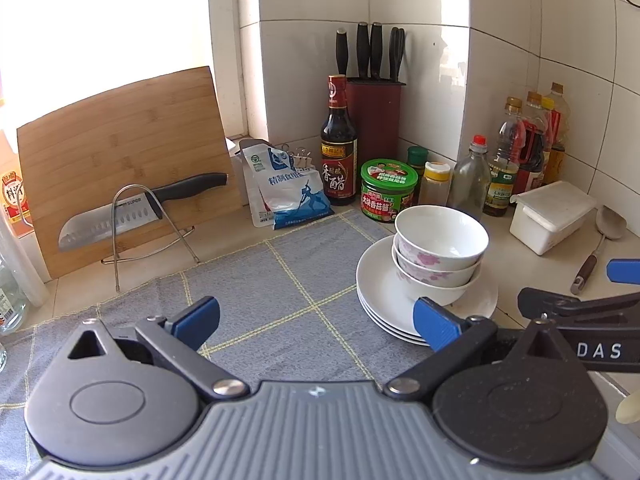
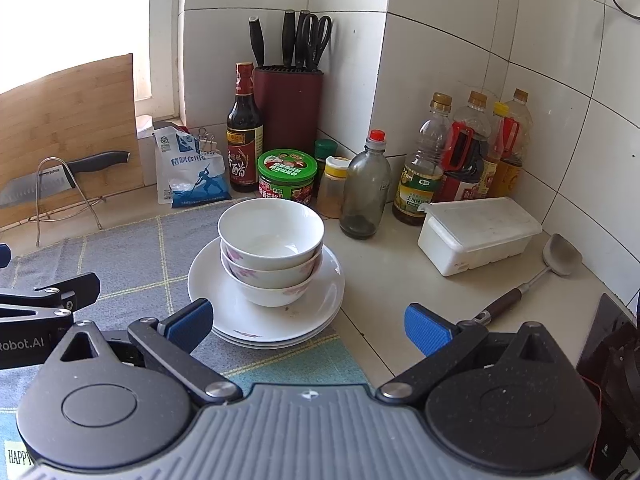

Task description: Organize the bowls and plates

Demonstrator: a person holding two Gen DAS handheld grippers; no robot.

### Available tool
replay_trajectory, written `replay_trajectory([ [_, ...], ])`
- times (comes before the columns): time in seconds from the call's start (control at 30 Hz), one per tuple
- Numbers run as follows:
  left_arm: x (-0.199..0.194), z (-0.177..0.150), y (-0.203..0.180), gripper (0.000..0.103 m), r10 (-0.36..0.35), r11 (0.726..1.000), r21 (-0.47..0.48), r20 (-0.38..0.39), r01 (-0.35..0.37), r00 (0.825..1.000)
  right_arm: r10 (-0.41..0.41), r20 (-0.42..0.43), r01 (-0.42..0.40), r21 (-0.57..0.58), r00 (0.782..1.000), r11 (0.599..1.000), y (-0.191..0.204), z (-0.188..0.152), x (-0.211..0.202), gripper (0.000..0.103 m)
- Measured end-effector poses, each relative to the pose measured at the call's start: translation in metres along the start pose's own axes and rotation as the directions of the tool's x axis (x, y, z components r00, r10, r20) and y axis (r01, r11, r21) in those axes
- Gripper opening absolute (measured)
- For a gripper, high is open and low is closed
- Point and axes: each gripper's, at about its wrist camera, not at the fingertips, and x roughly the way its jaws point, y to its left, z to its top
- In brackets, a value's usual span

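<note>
Both hand-held grippers, left [image 1: 316,322] and right [image 2: 308,326], gape wide, empty; three bowls [image 2: 271,256] nest on three plates [image 2: 316,304].

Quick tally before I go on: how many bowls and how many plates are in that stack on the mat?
Bowls: 3, nested, floral pattern on the outside
Plates: 3 rims visible, white, stacked under the bowls
Total: 6 pieces in one stack, partly on the grey mat
</note>
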Motion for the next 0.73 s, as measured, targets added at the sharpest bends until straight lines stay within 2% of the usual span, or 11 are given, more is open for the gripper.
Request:
replay_trajectory([
  [0.73,-0.0018,-0.0002,-0.0020,0.102,-0.002,1.000,0.002,-0.002,0.002,1.000,-0.005,0.001,0.005,-0.002,1.000,1.000,0.0000,0.0000,-0.0017,0.103],
])
